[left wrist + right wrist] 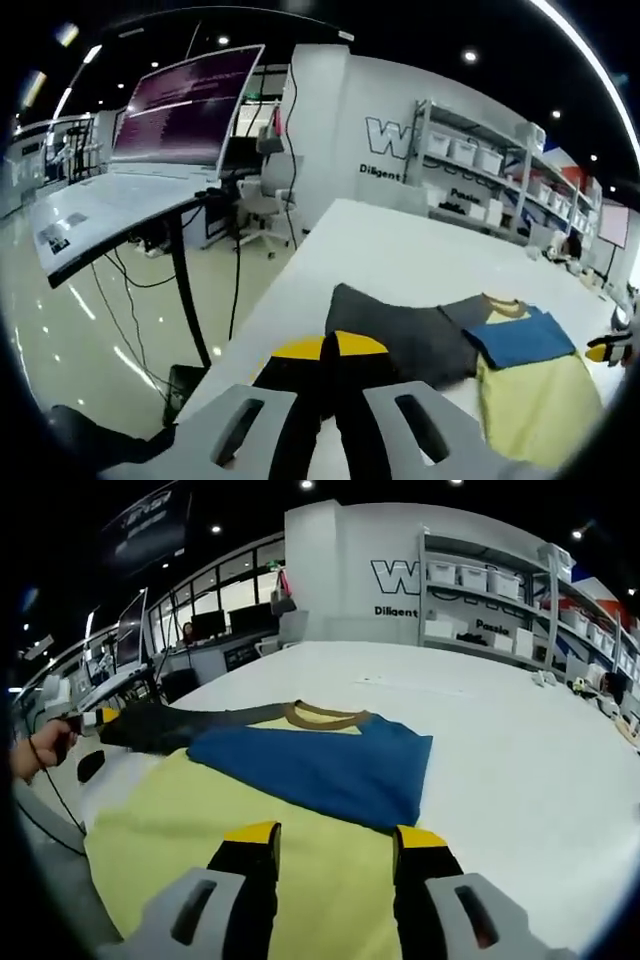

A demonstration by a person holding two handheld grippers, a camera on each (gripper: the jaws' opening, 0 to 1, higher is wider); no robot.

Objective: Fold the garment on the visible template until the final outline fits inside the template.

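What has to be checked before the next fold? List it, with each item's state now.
1. Left gripper has the grey sleeve: ok, jaws closed on the fabric.
2. Right gripper is free: ok, jaws open above the yellow body, holding nothing.
3. Blue panel lies folded across the body: ok, flat.
4. Grey sleeve folded in: not ok, it is stretched outward from the collar.
5. Template outline on the white table: cannot tell, no marking can be made out.
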